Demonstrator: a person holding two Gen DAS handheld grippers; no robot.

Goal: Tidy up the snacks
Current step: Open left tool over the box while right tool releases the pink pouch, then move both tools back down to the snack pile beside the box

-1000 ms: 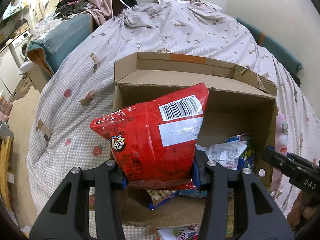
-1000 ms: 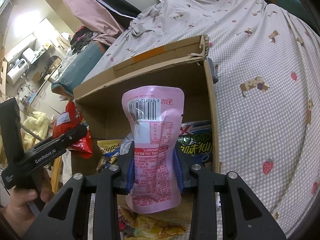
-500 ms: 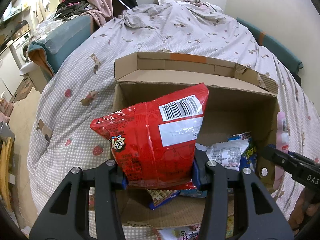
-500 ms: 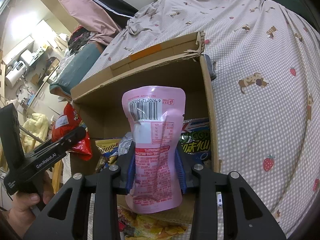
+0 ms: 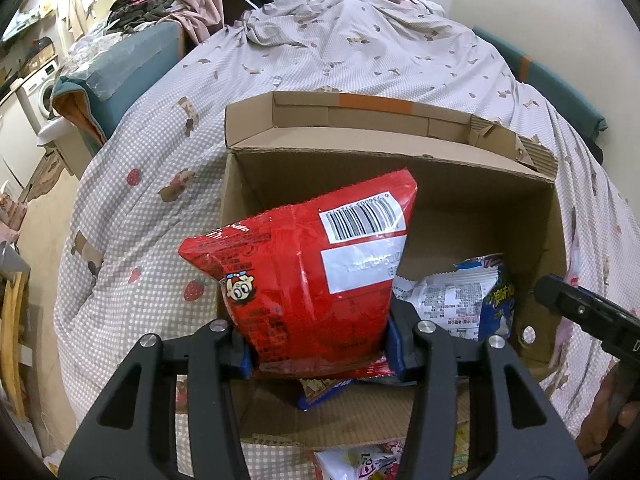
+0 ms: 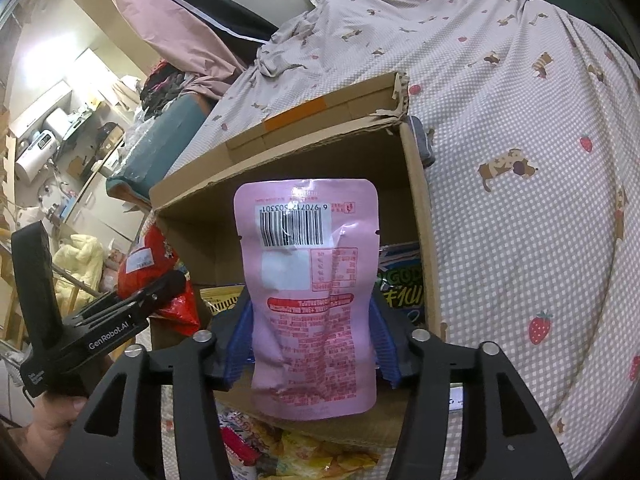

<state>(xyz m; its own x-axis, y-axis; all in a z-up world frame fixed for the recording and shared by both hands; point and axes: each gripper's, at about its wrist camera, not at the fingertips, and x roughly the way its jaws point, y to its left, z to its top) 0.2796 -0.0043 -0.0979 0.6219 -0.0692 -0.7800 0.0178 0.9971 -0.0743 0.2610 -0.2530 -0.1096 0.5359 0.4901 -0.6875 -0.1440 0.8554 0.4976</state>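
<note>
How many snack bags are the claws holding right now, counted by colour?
Red bag: 1, in the left claw
Pink bag: 1, in the right claw
Total: 2

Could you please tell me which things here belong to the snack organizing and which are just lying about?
Belonging to the job:
- shiny red snack bag, in the left gripper
- pink flat pouch, in the right gripper
- open brown cardboard box
- blue-and-white snack packet inside it

Lying about:
- checked bedsheet
- white washing machine
</note>
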